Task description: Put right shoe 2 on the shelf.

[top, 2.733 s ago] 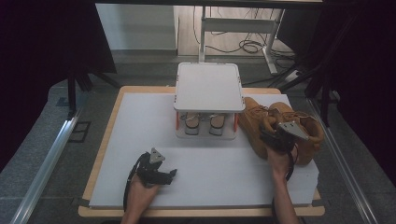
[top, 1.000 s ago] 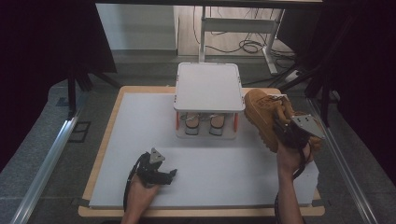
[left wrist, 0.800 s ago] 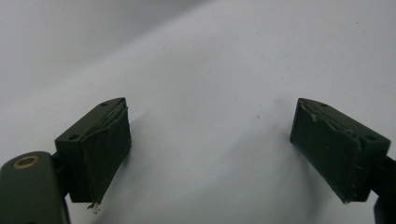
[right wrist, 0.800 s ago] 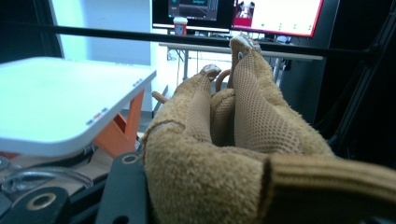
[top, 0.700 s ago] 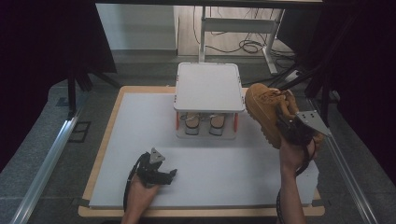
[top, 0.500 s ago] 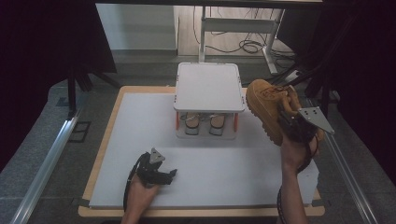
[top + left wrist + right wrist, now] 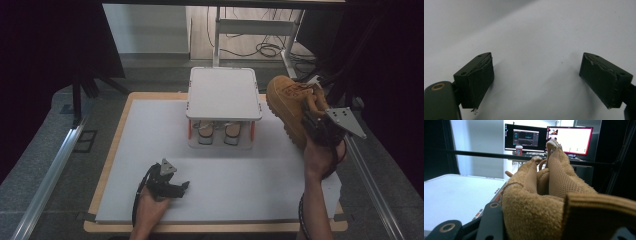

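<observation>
A tan suede boot (image 7: 286, 101) hangs in the air to the right of a white two-level rack (image 7: 224, 92), its toe pointing away from me. My right gripper (image 7: 314, 126) is shut on the boot's heel collar, and in the right gripper view the boot (image 7: 541, 195) sits between the jaws of the right gripper (image 7: 556, 225). My left gripper (image 7: 179, 189) rests on the white mat (image 7: 240, 175) at the near left, open. In the left gripper view its fingers (image 7: 480, 80) stand wide apart over bare mat with nothing between them.
A pair of light shoes (image 7: 215, 133) stands on the rack's lower level. The rack's flat top (image 7: 456, 195) lies just left of the boot. Two lit monitors (image 7: 549, 138) stand beyond a black bar. A metal rail (image 7: 370, 185) runs along the table's right side.
My right gripper has lifted the boot off the mat and carried it up beside the rack's top. The left gripper has stayed where it was.
</observation>
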Available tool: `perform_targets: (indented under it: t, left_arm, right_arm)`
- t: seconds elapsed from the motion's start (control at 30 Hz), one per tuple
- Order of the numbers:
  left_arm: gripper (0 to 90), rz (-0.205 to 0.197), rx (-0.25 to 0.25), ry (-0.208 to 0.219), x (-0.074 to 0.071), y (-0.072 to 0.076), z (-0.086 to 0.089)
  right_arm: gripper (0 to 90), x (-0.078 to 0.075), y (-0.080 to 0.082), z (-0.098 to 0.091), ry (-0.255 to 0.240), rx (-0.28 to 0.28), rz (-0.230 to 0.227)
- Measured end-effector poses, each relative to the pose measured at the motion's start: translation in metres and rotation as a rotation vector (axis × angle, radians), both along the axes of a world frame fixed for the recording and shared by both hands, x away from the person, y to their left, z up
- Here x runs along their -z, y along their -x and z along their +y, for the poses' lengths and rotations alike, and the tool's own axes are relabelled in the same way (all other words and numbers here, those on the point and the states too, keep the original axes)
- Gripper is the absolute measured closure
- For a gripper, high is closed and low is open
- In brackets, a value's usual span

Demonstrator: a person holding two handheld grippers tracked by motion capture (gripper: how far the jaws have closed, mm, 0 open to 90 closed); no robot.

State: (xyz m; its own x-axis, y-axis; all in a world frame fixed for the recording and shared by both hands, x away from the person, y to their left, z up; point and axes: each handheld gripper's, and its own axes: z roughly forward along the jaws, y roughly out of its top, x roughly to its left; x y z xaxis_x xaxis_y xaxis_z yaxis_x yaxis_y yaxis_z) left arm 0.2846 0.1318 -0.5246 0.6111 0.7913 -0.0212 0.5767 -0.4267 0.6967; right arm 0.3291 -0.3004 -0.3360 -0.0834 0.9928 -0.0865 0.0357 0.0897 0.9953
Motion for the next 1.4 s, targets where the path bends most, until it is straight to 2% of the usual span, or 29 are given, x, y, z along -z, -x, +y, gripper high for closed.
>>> perform_targets:
  t: [0.3,0.53,0.9,1.4]
  left_arm:
    - [12.2,0.000,0.000,-0.002,0.000,0.000,0.000]
    - [12.3,0.000,0.001,-0.001,0.000,0.000,0.000]
    - [12.7,-0.001,0.004,-0.003,0.000,0.000,0.000]
    - [12.9,-0.004,0.005,0.000,0.000,0.000,0.000]
  right_arm:
    - [53.5,-0.013,-0.001,0.004,0.005,-0.009,-0.018]
    - [53.4,-0.020,-0.002,0.015,-0.004,-0.044,-0.033]
    - [53.4,-0.024,-0.009,0.040,-0.010,-0.109,-0.045]
    - [53.3,-0.024,-0.026,0.083,-0.001,-0.178,-0.038]
